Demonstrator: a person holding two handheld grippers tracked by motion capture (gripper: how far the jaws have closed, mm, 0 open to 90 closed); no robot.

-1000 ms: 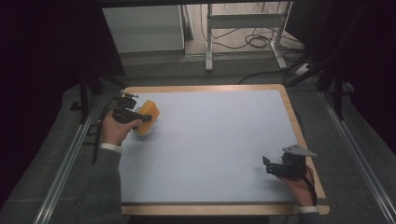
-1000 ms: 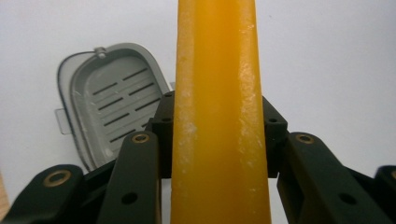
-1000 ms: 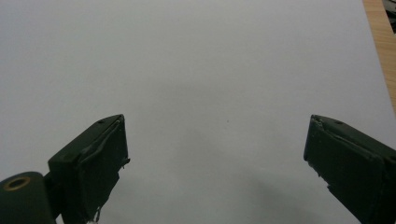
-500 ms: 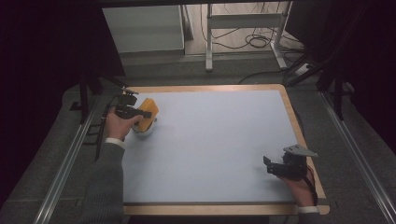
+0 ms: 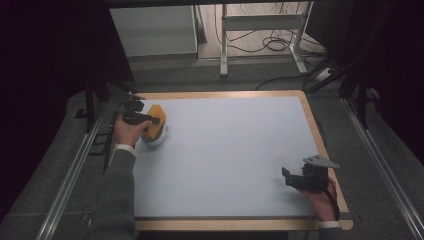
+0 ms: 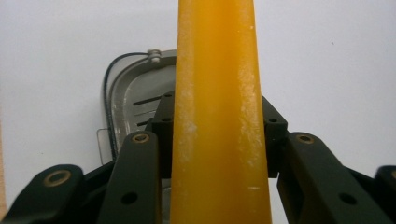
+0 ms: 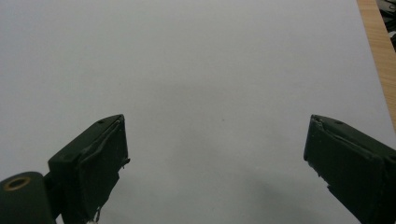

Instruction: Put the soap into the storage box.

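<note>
At the far left corner of the white table (image 5: 225, 150), the left gripper (image 5: 142, 119) was clamped on a yellow-orange slab (image 5: 156, 120), its two black jaws pressed flat against the slab's broad faces. Seen from the left gripper view, the slab (image 6: 219, 112) stood on edge between the jaws and ran straight up from the bottom edge to the top edge, narrowing slightly toward the top. Its surface looked waxy and matte, with pale whitish scuffs along both long edges. Behind the slab, on the table, lay a grey container (image 6: 135, 98) with rounded corners, a thin dark rim, slots in its floor and a small clasp at its top; whether the slab touched it could not be told. From the high view, a whitish object (image 5: 155, 137) sat just beneath the slab, beside the person's left hand (image 5: 129, 132).

Near the table's front right corner, well apart from the slab, the right gripper (image 5: 300, 179) was held in the person's right hand (image 5: 320, 202). Its fingers (image 7: 93, 158) were spread wide, with bare white tabletop between them, holding and touching nothing.
</note>
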